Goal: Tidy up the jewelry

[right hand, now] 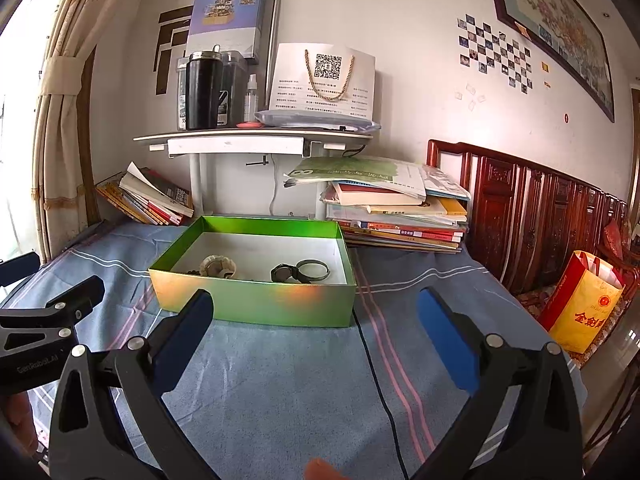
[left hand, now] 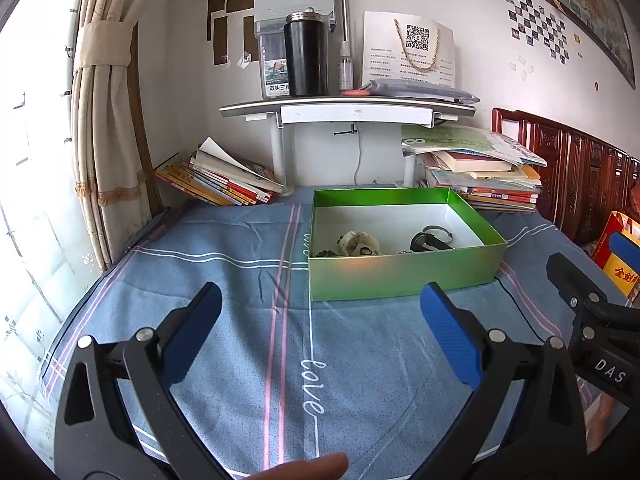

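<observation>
Your left claw (left hand: pixel 320 328) is spread wide and holds nothing. Its blue pads (left hand: pixel 450 340) hang over the blue cloth (left hand: pixel 240 320) on the desk. Your right claw (right hand: pixel 314 334) is spread wide too, and it is empty. It hangs over the same cloth, just in front of the box (right hand: pixel 256 300). In the left view your right claw shows at the far right edge, near the box corner.

The box is green and shiny outside and white inside. It has no lid on. It sits on the cloth, ahead of both claws.

The jewelry is all in the box. On the left side lies a pale bracelet (right hand: pixel 219 266) made of bumpy cream beads, curled in a ring. Some small dark beads (left hand: pixel 328 253) lie just beside it. On the right side lies a black watch (right hand: pixel 285 272) with a round face. A thin silver ring-shaped bangle (right hand: pixel 314 269) touches it.

A black cord (right hand: pixel 376 380) runs over the cloth from the box toward you. The cloth has pink and white stripes and the word "love".

Behind the box are piles of books (right hand: pixel 400 208) and a white shelf (right hand: pixel 252 138).
</observation>
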A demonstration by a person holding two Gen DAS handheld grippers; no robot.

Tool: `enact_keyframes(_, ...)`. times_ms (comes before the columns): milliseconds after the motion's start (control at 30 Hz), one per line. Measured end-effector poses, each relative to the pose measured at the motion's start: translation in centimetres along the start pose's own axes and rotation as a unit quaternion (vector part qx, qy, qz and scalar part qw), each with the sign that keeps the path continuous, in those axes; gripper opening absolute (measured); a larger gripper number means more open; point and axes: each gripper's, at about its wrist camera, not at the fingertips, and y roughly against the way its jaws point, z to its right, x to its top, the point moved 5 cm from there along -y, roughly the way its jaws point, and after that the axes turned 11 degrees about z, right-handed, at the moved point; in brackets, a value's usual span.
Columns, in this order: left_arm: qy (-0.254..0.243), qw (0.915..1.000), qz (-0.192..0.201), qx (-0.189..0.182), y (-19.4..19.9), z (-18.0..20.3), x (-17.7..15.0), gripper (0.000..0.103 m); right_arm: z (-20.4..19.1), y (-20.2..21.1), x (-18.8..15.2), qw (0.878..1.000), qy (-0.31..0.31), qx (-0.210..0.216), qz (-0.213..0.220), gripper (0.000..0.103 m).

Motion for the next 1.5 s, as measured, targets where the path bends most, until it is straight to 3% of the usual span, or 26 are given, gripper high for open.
enact_keyframes(1500, -0.008, 1.0, -0.004, -0.002, 0.42, 0.27, -0.01, 0.099, -0.32, 0.75, 0.07, 1.0, -0.007, -0.001, 0.002, 0.1)
